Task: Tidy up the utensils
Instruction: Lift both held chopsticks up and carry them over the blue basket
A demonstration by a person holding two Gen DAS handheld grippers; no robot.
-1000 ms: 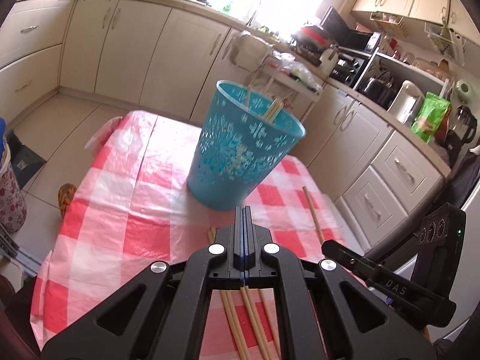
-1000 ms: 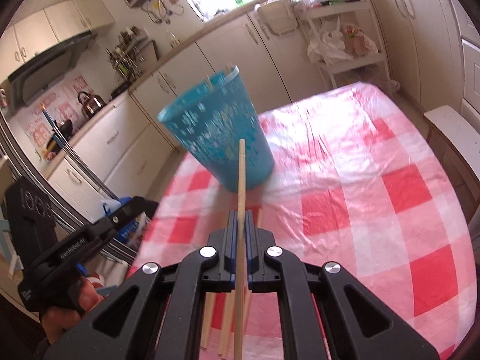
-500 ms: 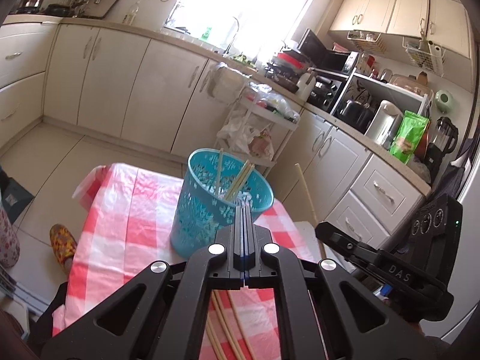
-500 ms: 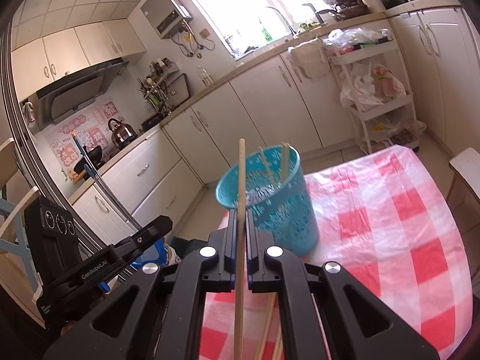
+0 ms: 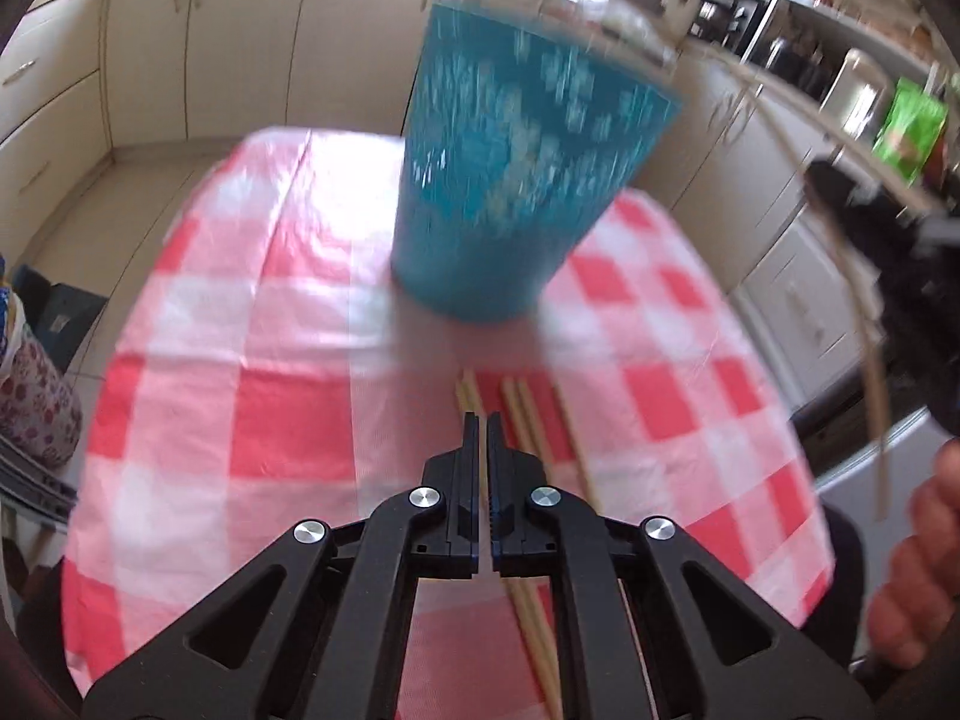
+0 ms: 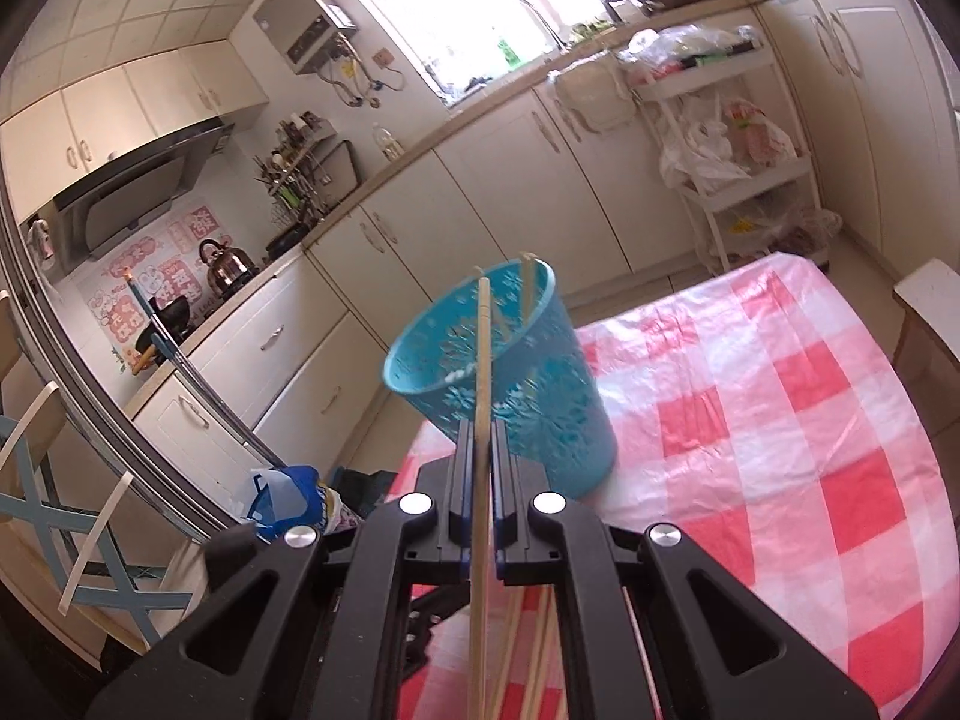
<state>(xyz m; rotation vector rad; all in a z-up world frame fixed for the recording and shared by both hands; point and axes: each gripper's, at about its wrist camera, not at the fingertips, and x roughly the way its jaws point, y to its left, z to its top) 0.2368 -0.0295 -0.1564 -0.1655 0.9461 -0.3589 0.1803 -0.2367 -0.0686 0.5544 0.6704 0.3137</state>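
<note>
A blue perforated basket (image 5: 510,180) stands on the red-and-white checked tablecloth (image 5: 240,360). Several wooden chopsticks (image 5: 528,414) lie on the cloth in front of it. My left gripper (image 5: 482,417) hovers just above their far ends; its jaws are opening, a narrow slit shows, and nothing is between them. My right gripper (image 6: 481,426) is shut on a single chopstick (image 6: 483,348) that points up toward the rim of the basket (image 6: 540,384). Other chopsticks (image 6: 527,282) stand inside the basket. In the left wrist view the right gripper (image 5: 888,228) is a blur at the right edge.
A person's hand (image 5: 918,540) shows at the lower right. Cream kitchen cabinets surround the table. A white trolley (image 6: 738,138) with bags stands beyond it, a white stool (image 6: 930,300) to the right, a blue bag (image 6: 288,498) and a chair (image 6: 60,510) to the left.
The left gripper dropped from a raised view down toward the chopsticks on the cloth, and its fingers parted slightly. The right gripper rose with its chopstick, whose tip now reaches the basket's rim.
</note>
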